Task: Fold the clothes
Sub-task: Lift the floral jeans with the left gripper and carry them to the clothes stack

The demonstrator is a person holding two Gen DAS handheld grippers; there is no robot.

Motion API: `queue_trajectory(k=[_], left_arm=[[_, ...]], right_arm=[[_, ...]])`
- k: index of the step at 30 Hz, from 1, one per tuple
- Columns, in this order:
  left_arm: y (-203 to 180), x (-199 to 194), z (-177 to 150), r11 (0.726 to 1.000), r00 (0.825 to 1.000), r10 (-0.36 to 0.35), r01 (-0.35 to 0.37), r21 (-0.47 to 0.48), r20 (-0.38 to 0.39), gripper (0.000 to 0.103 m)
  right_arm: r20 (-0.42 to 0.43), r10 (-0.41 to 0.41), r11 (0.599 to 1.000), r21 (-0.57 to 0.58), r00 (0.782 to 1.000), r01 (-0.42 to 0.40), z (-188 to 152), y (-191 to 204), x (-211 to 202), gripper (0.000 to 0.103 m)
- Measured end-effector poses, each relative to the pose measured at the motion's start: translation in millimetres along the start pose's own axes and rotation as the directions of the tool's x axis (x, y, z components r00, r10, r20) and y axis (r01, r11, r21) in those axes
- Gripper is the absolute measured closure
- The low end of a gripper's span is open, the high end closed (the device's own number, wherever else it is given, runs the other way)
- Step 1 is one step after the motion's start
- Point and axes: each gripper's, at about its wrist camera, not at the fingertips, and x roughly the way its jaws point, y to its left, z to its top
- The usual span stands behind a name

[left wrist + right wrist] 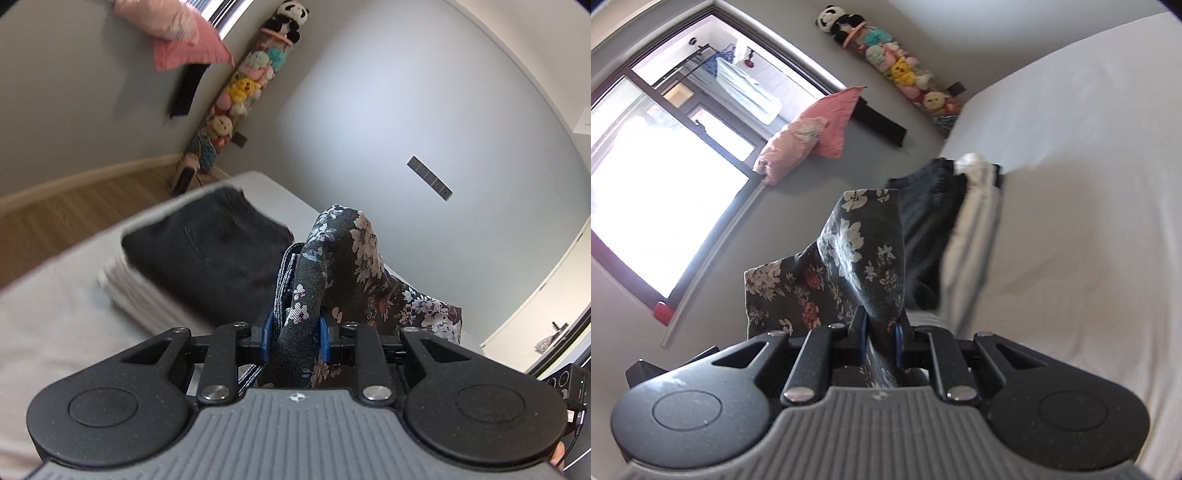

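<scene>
My left gripper (295, 332) is shut on a dark floral garment (347, 258), which bunches up above the blue pads and hangs off to the right, lifted above the bed. My right gripper (881, 332) is shut on the same floral garment (860, 251), whose fabric stands up between the pads and spreads to the left. A stack of folded clothes lies on the white bed (55, 314): a black folded piece (210, 251) on top of white folded pieces (136, 291). The stack also shows in the right wrist view (931, 221), just beyond the held garment.
The bed sheet (1071, 221) fills the right side of the right wrist view. A pink cushion (798, 147) and pink cloth sit by the window (657, 184). A hanging column of plush toys (243, 88) stands in the room corner. Wood floor (74, 206) lies beyond the bed.
</scene>
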Motion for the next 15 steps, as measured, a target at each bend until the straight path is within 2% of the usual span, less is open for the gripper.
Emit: queue_trajectory(k=[5,9,13,15], left_arm=[[3,15,71,0.996,0.998,0.05,-0.052,0.068,0.033,0.075],[7,41,115,0.991,0.995,0.079,-0.084,0.106,0.053,0.075],[14,73,144,0.982,0.993,0.107,-0.114,0.152,0.052,0.075],[21,92,151,0.984,0.993,0.111,-0.115,0.137,0.037,0.075]], right_arm=[[0.01,0.049,0.999,-0.011,0.999,-0.049,45,32,53,0.087],[0.015,0.075,0.997,0.0,0.997,-0.075,78,41,95,0.087],[0.009,0.085,0.996,0.008,0.996,-0.085,106,43,135,0.087],[-0.001,0.081,0.997,0.015,0.997,-0.081,117,40,153,0.087]])
